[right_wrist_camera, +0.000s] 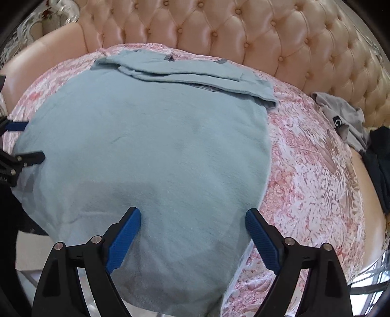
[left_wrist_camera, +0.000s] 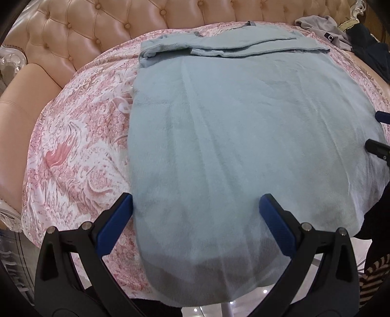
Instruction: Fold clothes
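A light blue shirt [left_wrist_camera: 243,136] lies flat on the pink patterned cover [left_wrist_camera: 80,151] of a sofa [right_wrist_camera: 243,31], sleeves folded across its far end. Both the left gripper [left_wrist_camera: 196,207] and right gripper [right_wrist_camera: 192,219] have fingers spread wide over its near hem, gripping nothing.

Home living room, by the looks. Tufted peach leather sofa back [right_wrist_camera: 243,31] with buttons runs from 10 to 2 o'clock, padded armrest [left_wrist_camera: 22,97] at 9 in the left wrist view. Pink-and-white floral cover [right_wrist_camera: 312,170] is spread over the seat. Ornate silver-white carved frame trim [right_wrist_camera: 61,12] at 11. Loose laundry, a grey garment [right_wrist_camera: 341,114] and a dark garment [right_wrist_camera: 380,165], is piled at 3. Glossy tiled floor [left_wrist_camera: 243,304] at 6.
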The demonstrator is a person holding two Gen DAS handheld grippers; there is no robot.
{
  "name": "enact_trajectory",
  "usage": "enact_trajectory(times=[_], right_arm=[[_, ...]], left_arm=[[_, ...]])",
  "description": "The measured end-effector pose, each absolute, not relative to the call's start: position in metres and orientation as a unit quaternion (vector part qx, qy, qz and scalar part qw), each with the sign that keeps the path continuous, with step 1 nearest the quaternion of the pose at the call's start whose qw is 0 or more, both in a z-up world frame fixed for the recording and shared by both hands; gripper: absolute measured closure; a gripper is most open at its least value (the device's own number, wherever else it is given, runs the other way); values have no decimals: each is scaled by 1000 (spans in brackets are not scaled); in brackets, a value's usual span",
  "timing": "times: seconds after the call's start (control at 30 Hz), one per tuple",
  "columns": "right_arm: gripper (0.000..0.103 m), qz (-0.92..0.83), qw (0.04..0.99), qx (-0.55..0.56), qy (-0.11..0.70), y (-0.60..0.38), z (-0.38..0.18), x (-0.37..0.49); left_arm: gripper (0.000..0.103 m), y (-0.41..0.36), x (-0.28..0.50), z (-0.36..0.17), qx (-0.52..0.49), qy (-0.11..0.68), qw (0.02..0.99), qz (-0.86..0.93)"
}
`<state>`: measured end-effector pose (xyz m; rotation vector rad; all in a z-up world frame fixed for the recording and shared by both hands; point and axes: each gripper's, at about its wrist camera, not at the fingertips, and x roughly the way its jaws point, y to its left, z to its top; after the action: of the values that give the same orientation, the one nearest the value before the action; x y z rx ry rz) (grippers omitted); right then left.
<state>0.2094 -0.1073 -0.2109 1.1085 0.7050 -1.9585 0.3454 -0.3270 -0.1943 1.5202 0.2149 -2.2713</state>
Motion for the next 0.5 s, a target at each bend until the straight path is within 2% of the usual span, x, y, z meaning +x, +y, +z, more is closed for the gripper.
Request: enact_trajectory(times=[0.5], right_arm=[[14, -762, 388, 433, 286, -113, -219, 209]], left_arm=[[0, -331, 341, -197, 555, 85, 203, -802]])
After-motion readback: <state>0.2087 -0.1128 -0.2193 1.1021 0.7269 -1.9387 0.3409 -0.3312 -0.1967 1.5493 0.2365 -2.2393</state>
